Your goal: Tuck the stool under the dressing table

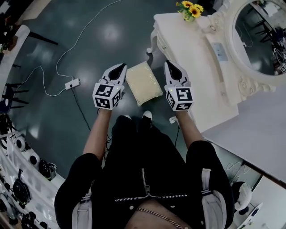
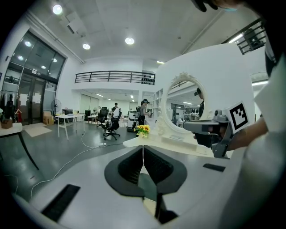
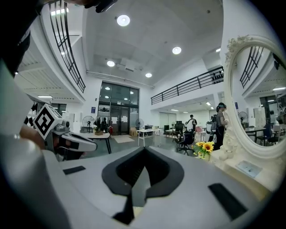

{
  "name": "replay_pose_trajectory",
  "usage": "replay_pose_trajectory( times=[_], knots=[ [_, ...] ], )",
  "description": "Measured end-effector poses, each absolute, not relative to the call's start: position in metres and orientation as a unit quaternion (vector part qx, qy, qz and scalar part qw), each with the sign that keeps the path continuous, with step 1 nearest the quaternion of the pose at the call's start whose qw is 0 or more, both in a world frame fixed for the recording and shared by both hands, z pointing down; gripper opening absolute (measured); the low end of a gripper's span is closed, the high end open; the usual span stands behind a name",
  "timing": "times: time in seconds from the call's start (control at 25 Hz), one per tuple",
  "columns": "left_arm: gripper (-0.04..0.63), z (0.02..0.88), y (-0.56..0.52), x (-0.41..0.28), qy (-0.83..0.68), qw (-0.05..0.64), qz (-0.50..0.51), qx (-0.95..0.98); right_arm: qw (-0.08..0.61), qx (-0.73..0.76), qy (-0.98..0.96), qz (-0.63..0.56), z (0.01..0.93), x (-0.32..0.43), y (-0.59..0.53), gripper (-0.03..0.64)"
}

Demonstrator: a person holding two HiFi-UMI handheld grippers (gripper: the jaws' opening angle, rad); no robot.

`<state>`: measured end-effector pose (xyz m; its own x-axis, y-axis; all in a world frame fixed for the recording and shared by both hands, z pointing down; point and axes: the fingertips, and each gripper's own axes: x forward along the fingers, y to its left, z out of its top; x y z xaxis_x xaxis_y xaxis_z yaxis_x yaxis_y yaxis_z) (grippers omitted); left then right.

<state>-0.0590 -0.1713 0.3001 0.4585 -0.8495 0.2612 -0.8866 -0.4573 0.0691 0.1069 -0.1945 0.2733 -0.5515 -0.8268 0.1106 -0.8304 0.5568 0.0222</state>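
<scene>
Left gripper (image 1: pixel 119 68) and right gripper (image 1: pixel 171 65), jaws together, empty, flanking the stool (image 1: pixel 143 82).

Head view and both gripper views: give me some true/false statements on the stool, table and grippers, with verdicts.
1. The stool is tucked under the dressing table. False: it stands out on the open floor beside the table, between the two grippers.
2. The left gripper has its jaws together with nothing between them. True.
3. The right gripper is clamped on the stool's cushion. False: its jaws are shut and empty.
4. Sunflowers stand at the table's far corner. True.
5. The power strip lies on the tabletop. False: it lies on the floor, left of the stool.
</scene>
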Motion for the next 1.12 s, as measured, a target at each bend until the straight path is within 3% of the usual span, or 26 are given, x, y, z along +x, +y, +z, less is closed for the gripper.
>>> replay_pose_trajectory(
  times=[0.48,0.8,1.12],
  knots=[
    [0.021,0.327,-0.224,-0.084,-0.491,0.130,0.097,0.856,0.081,0.478,-0.874,0.040,0.298,0.075,-0.242,0.006],
    [0.021,0.389,-0.239,-0.101,-0.481,0.221,0.077,0.845,0.109,0.477,-0.869,0.069,0.334,0.056,-0.260,0.006],
    [0.021,0.514,-0.227,-0.116,-0.477,0.332,0.088,0.809,0.154,0.477,-0.857,0.119,0.420,0.051,-0.260,0.006]
  ],
)
